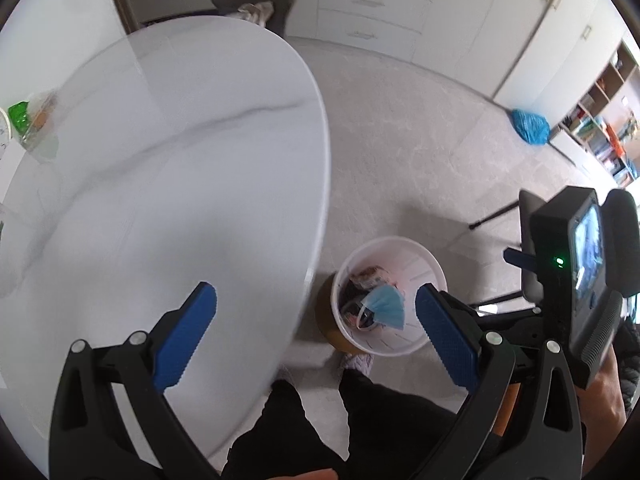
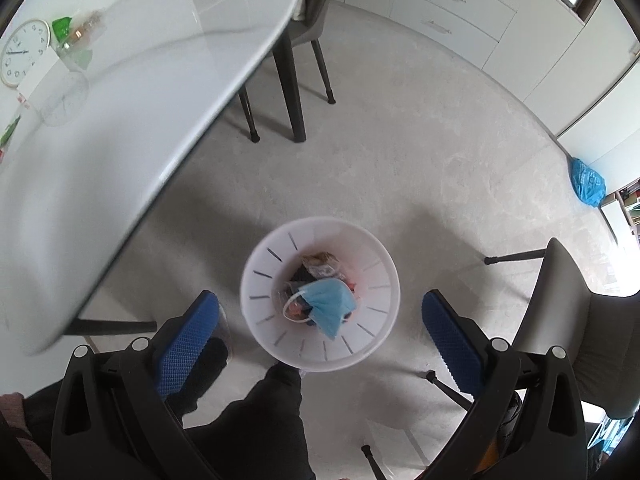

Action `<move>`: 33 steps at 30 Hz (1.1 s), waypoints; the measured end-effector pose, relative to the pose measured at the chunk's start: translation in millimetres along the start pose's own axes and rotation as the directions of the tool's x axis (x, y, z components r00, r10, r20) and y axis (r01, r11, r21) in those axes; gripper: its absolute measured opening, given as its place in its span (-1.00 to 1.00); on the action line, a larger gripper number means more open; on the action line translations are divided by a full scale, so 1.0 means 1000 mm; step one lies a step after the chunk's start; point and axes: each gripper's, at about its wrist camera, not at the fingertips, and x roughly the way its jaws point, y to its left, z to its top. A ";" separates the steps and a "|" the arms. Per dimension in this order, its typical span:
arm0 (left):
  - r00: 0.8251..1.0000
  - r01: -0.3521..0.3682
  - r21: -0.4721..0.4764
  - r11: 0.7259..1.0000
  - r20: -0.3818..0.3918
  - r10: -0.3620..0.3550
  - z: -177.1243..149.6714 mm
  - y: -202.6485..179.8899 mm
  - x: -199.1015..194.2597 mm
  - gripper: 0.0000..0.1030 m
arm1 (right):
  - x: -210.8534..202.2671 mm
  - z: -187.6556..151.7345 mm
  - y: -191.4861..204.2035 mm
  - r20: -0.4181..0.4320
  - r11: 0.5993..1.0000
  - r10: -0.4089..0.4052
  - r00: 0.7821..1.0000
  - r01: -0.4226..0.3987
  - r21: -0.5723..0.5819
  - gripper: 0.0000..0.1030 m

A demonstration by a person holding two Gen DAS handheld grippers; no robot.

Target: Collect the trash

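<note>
both grippers are spread wide and hold nothing. the right gripper [image 2: 320, 344] hangs directly above a round white plastic waste bin [image 2: 320, 224] on the floor; the left gripper [image 1: 316, 340] is over the edge of the glossy white oval counter [image 1: 160, 160]. a crumpled light blue face mask [image 2: 330, 304] lies atop the trash in the bin, long axis seemingly diagonal.

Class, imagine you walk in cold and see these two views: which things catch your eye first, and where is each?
First, the white bin on the floor beside the table, with a blue face mask lying on top of its trash. Next, the open right tool above it, holding nothing. Farther off, a blue bag lies on the floor by the cabinets, and a white clock stands on the table's far end.
</note>
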 end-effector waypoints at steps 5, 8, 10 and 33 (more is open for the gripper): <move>0.997 -0.032 -0.069 0.997 0.065 0.036 0.013 0.046 -0.025 0.85 | -0.035 0.034 0.038 0.099 1.000 0.002 0.995 0.000 -0.017 0.95; 0.990 -0.063 -0.133 0.989 0.114 0.079 0.021 0.079 -0.050 0.85 | -0.062 0.057 0.067 0.177 0.998 0.020 0.984 -0.010 -0.058 0.95; 0.983 -0.073 -0.169 0.983 0.154 0.099 0.025 0.098 -0.070 0.85 | -0.085 0.071 0.089 0.243 0.996 0.038 0.969 -0.018 -0.086 0.95; 0.795 -0.321 -0.624 0.712 0.230 0.561 0.000 0.214 -0.225 0.85 | -0.267 0.136 0.198 0.536 0.874 0.437 0.722 -0.199 -0.444 0.95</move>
